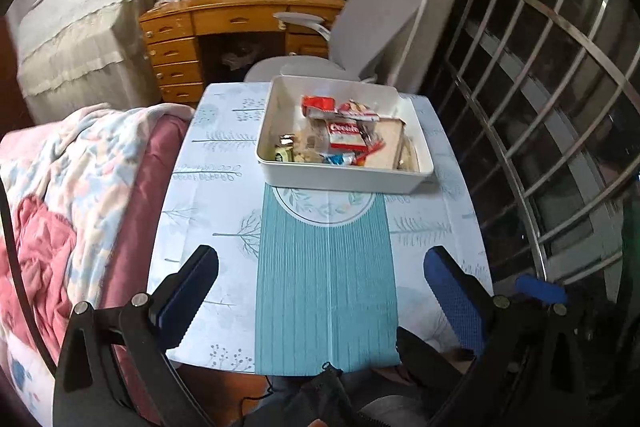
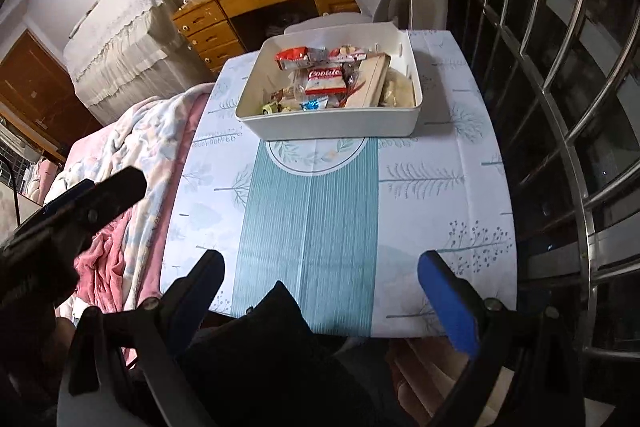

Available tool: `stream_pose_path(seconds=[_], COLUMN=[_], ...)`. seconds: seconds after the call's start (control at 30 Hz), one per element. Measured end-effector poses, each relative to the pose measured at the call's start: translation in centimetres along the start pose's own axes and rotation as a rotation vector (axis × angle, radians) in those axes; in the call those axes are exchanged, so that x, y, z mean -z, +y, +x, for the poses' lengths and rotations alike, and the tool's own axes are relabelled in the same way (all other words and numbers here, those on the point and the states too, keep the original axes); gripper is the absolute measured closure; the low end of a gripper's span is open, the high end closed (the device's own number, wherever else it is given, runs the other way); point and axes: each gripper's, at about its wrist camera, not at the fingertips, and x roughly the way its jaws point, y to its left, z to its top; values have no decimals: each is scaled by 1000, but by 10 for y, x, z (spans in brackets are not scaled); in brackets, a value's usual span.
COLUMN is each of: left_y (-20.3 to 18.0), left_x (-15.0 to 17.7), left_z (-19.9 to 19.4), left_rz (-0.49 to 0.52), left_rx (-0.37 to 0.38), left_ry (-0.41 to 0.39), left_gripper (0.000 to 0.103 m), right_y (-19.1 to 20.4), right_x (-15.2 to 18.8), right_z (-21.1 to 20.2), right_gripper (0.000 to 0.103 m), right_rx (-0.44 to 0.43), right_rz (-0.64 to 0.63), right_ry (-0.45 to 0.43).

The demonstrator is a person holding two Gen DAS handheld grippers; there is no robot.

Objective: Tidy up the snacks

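Snacks [image 1: 344, 131] all sit in the white bin [image 1: 344, 179], upper centre of frame, on the surface [image 1: 224, 187]. Left tongs [image 1: 320, 291] and right tongs [image 2: 320, 279] gape wide, empty. Nothing loose remains outside; next, check the bin's contents sit flat.

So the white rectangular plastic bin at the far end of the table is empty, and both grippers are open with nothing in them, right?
Not empty: the white rectangular plastic bin holds wrapped snacks, as the left wrist view shows. The left gripper and right gripper are open, holding nothing.
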Motion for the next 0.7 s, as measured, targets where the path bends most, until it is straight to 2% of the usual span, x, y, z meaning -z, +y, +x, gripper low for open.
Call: stream_pose_path(seconds=[0.1,0.43,0.7], left_y=[-4,-23,-25], left_x=[2,6,6], left_z=[1,12,12], left_rz=[-26,-35,-44], left_rx=[-10,-60,-70], left_ry=[-7,26,16], left_gripper=[1,1,1], right_y=[-1,-12,-12], right_x=[-1,-6,-6], right_z=[-1,2,5], right_gripper=[0,0,0], right_rx=[9,-14,-29], right_rz=[-26,-65,-91], right_ry=[-7,5,18])
